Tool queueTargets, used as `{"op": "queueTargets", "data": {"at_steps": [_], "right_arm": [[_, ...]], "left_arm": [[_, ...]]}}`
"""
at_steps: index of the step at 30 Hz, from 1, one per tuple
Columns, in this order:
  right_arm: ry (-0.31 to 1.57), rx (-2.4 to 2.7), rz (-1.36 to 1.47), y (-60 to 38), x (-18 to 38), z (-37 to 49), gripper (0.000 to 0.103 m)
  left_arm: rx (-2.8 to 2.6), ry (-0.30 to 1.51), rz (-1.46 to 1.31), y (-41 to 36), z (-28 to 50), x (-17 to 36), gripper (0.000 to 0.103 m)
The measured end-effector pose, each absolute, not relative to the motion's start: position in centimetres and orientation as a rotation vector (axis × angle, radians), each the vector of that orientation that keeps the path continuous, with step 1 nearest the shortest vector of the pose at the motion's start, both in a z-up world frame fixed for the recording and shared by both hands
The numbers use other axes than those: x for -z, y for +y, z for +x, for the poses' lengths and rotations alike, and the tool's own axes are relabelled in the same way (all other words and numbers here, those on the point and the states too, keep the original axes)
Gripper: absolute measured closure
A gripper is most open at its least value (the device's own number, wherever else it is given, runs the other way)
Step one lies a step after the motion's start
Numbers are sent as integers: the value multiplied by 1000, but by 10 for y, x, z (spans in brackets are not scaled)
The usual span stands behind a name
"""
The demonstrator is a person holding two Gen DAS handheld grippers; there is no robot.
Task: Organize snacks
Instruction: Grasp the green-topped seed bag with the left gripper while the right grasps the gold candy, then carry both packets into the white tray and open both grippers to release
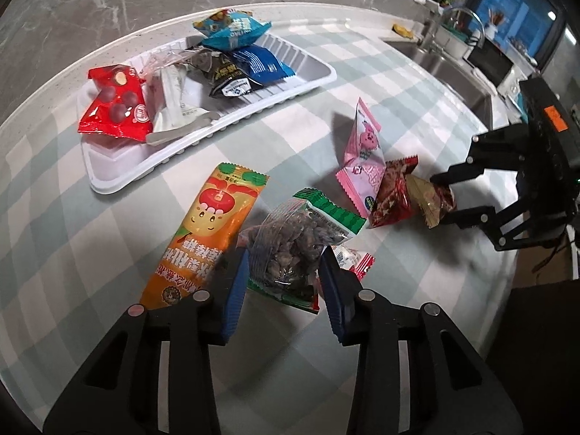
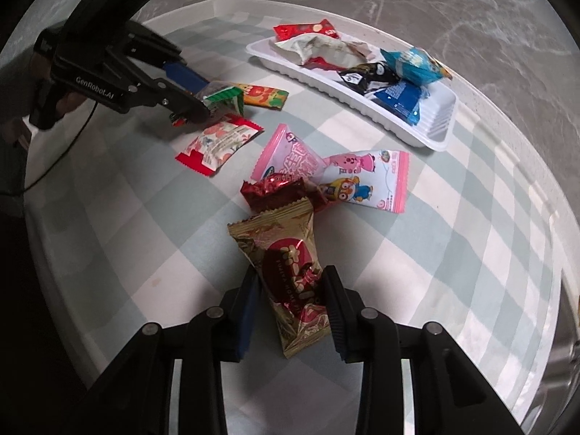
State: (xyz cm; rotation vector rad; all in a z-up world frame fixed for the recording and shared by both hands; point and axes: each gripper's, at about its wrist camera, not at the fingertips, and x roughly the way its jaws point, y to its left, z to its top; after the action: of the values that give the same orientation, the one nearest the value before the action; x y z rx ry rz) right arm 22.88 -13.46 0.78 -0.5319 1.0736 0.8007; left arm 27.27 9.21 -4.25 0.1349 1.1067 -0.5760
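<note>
Left tool [image 1: 284, 279] clenched on green-edged nut packet [image 1: 301, 239], right tool [image 2: 291, 304] grasping gold snack packet [image 2: 286, 272], white tray [image 1: 308, 79] near

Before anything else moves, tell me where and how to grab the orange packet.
Grip the orange packet across its narrow width near the middle, coming from above. It lies flat and long on the tablecloth, so its long edges offer the only pinchable span. The left gripper, shut on the green-edged bag, crowds its right edge.

A pale green-and-white checked tablecloth [image 2: 453, 253] carries a white tray [image 1: 304, 81], pink packets [image 2: 362, 177] and a gold-and-red packet [image 2: 290, 272].
</note>
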Motion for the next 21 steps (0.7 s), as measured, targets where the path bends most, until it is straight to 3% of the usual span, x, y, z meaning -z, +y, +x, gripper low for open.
{"op": "queueTargets", "data": {"at_steps": [21], "right_arm": [[1142,-795,-152,-169,-33,236,66]], "left_arm": [[568,1050,11,113,256,12,67]]}}
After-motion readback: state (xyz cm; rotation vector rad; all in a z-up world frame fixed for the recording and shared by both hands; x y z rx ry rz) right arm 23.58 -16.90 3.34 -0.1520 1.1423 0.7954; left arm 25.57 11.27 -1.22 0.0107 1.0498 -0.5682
